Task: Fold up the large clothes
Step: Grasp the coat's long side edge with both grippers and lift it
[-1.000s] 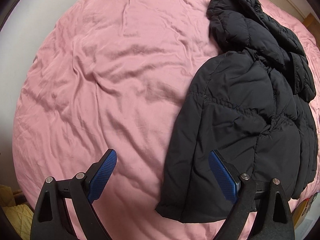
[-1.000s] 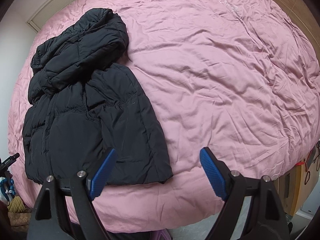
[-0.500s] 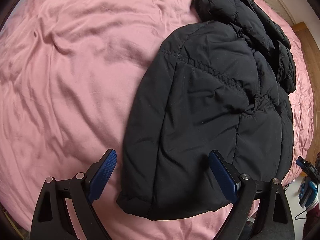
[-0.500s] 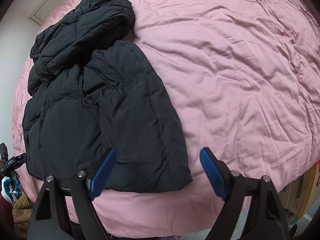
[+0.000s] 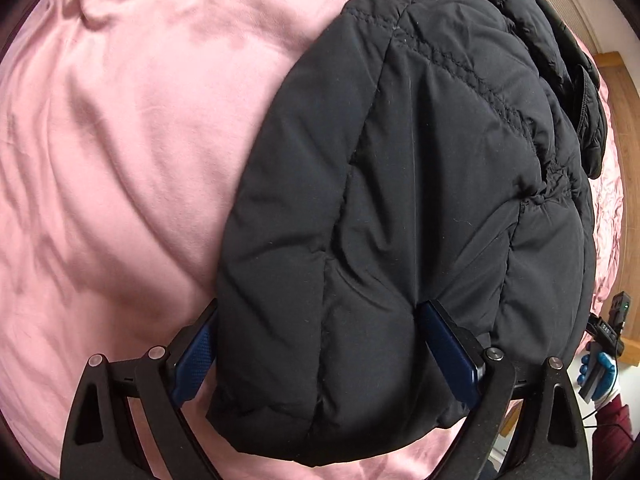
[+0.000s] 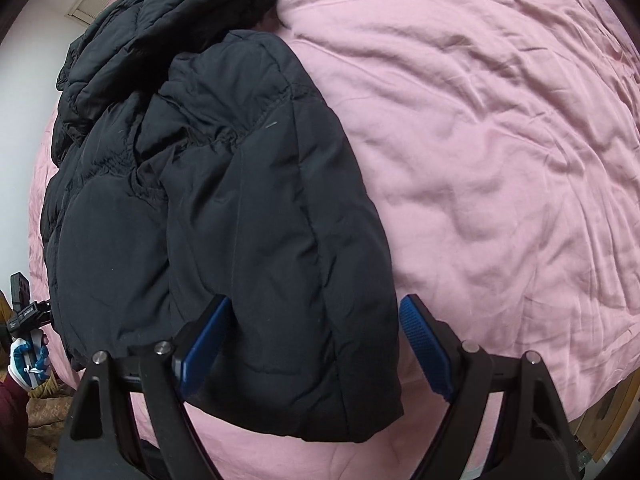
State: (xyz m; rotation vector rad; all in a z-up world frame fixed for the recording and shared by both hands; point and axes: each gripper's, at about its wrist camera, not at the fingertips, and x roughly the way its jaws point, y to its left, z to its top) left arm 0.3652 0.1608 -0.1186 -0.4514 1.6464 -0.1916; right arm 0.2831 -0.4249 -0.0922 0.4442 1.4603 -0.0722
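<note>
While both grippers straddle the jacket's (image 5: 400,200) near hem, I read this as the grasp step: left gripper (image 5: 320,344) and right gripper (image 6: 316,340) gape wide, holding nothing. Next I'd pinch the hem, then carry it toward the hood (image 6: 192,4) farther up the bedspread (image 6: 480,120).

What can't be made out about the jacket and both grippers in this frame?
- Left wrist view: jacket hood end cut off by the top edge.
- Left gripper: whether its fingers press the hem; fabric hides the contact.
- Right wrist view: the jacket's far side, hidden by its own bulk. Right gripper open.
</note>
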